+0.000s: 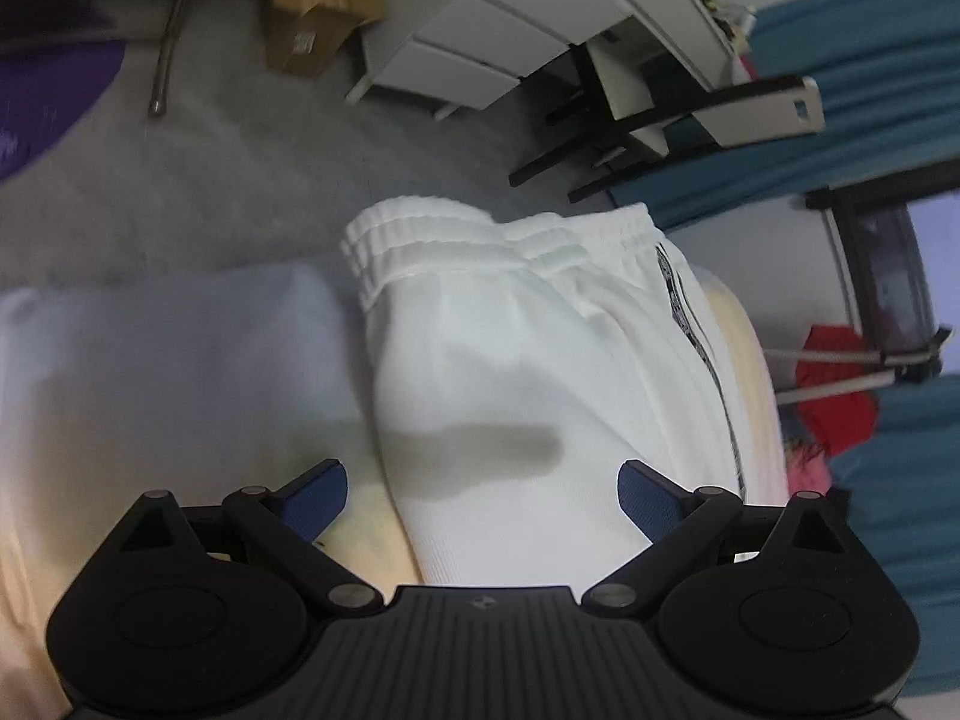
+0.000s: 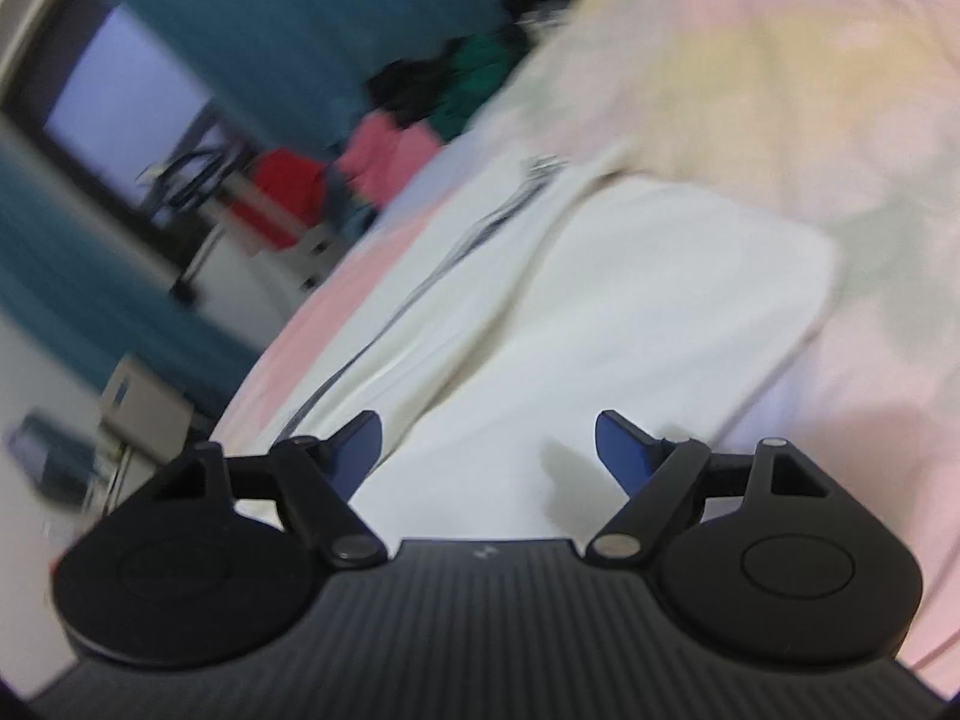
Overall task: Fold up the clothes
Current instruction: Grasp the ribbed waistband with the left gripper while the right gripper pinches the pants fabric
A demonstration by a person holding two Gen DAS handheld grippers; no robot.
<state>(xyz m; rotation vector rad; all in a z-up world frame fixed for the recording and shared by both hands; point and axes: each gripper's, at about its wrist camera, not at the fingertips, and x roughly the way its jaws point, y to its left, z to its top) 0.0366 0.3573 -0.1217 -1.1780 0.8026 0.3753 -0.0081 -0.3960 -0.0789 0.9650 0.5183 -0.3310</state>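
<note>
White pants (image 1: 528, 360) with an elastic waistband (image 1: 498, 240) and a black side stripe (image 1: 696, 348) lie on a pale pastel bed cover (image 1: 180, 372). The waistband end reaches the bed's edge. My left gripper (image 1: 483, 495) hovers over the pants, open, with nothing between its blue pads (image 1: 315, 501). In the right wrist view the same white pants (image 2: 570, 312) lie folded over on the pink and yellow bed cover (image 2: 780, 90), stripe (image 2: 420, 294) toward the left. My right gripper (image 2: 489, 450) is open just above the fabric, empty.
Beyond the bed is grey floor with a cardboard box (image 1: 318, 6), a white drawer unit (image 1: 480, 42) and black chair legs (image 1: 600, 138). Teal curtains (image 1: 870, 48) hang at right. Red, pink and green clothes (image 2: 384, 150) are piled past the bed's far end.
</note>
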